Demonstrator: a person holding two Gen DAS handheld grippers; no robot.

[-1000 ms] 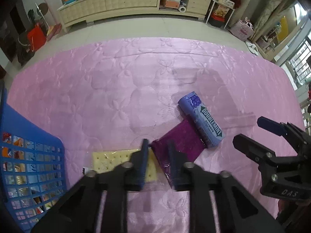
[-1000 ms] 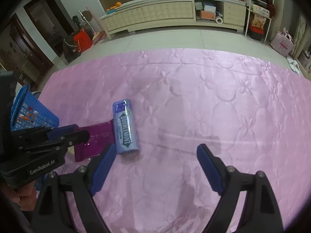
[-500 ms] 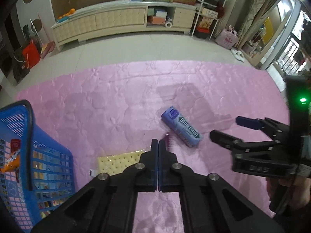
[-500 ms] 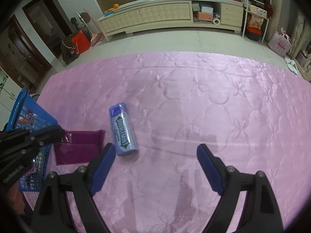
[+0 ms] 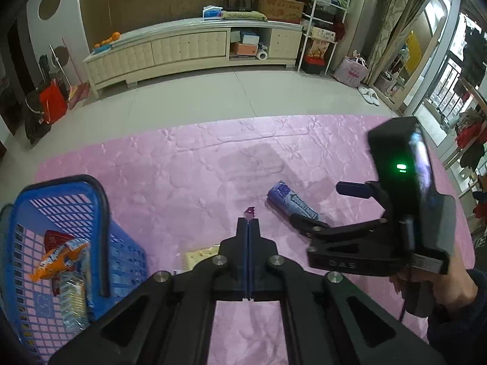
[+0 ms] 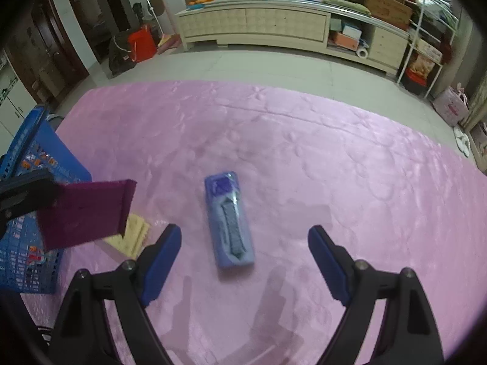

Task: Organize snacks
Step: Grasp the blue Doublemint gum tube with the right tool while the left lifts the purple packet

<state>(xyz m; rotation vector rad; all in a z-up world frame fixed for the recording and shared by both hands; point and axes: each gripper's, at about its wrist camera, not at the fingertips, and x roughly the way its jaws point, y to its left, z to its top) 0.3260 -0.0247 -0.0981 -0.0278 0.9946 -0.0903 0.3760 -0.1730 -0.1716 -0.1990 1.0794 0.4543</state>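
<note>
Now the left gripper (image 5: 249, 222) is squeezed tight on one flat, shiny purple packet (image 6: 85, 213), held up off the soft pink quilt (image 6: 304, 158). Beside it, the right gripper (image 6: 245, 251) is wide open around one smooth blue gum pack (image 6: 229, 219). One bumpy cracker (image 6: 134, 237) lies near one blue plastic basket (image 5: 91, 200).

I see the gum pack (image 6: 229, 223) lying on the quilt (image 6: 319, 164), ahead between my right gripper's (image 6: 243, 243) fingers. The cracker packet (image 6: 132, 235) lies to its left, with the basket (image 6: 33, 200) further left, snacks (image 5: 57, 254) inside.
</note>
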